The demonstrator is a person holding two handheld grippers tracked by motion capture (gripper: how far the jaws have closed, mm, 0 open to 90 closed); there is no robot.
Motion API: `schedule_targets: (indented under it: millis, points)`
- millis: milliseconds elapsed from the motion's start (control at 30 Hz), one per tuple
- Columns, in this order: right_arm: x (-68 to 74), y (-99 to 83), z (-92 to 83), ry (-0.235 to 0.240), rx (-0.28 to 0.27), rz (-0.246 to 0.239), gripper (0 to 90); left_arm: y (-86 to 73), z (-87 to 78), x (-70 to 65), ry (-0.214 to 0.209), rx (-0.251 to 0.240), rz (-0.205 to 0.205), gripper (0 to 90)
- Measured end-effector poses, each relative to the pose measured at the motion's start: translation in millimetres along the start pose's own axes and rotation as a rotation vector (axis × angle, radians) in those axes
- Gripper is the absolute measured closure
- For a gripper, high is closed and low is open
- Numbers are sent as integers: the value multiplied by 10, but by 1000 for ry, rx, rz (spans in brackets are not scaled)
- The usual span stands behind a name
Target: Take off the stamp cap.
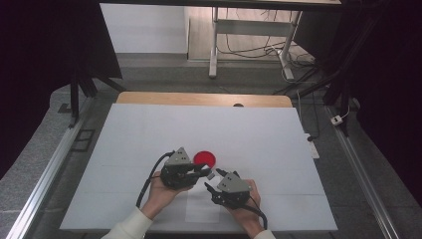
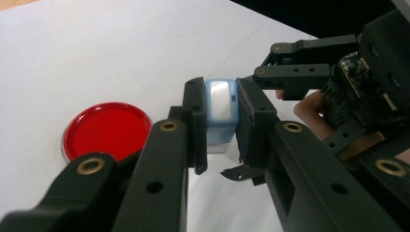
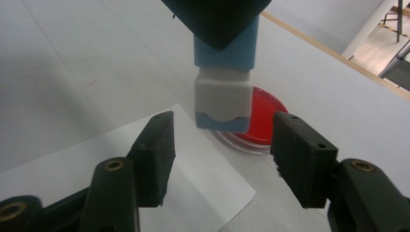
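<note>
A small blue block with a grey-white cap [image 2: 221,104] is clamped between the jaws of my left gripper [image 2: 221,125], so that gripper is shut on it. In the high view the left gripper [image 1: 208,173] sits near the table's middle front, pointing right. My right gripper [image 3: 222,154] faces it with its jaws open on either side of the block's capped end [image 3: 224,99], with a gap on both sides. A red round dish [image 1: 204,159] lies flat on the table just behind the block; the red dish [image 3: 263,121] is partly hidden by the block.
A white sheet of paper [image 3: 193,193] lies on the white table [image 1: 149,134] under the right gripper, near the front edge. The table's far wooden edge [image 1: 199,98] runs along the back. Dark curtains and desk legs stand beyond it.
</note>
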State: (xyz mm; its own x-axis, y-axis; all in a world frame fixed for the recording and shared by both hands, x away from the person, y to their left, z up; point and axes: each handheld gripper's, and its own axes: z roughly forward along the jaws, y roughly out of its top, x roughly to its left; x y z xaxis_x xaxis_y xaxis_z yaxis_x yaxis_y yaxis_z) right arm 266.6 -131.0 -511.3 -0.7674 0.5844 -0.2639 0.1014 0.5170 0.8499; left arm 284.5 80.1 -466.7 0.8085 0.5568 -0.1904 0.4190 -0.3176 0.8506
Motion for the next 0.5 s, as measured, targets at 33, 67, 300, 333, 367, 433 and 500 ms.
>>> schedule_targets:
  millis: [33, 67, 300, 333, 367, 433, 500]
  points:
    - [0, 0, 0, 0, 0, 0, 415, 0, 0, 0, 0, 0, 0, 751]
    - [9, 5, -4, -9, -1, -5, 434, 1, 4, -3, -2, -1, 0, 751]
    - [25, 2, 19, -36, 17, -19, 488, -5, 24, -20, -2, -1, 3, 751]
    - [28, -2, 24, -40, 16, -20, 493, -7, 29, -27, -3, 0, 6, 751]
    - [28, -2, 24, -40, 16, -20, 493, -7, 29, -27, -3, 0, 6, 751]
    - [35, -3, 21, -46, 26, -27, 512, -10, 41, -35, -4, 0, 6, 751]
    - [39, -3, 20, -51, 27, -33, 526, -11, 44, -36, -5, 1, 6, 751]
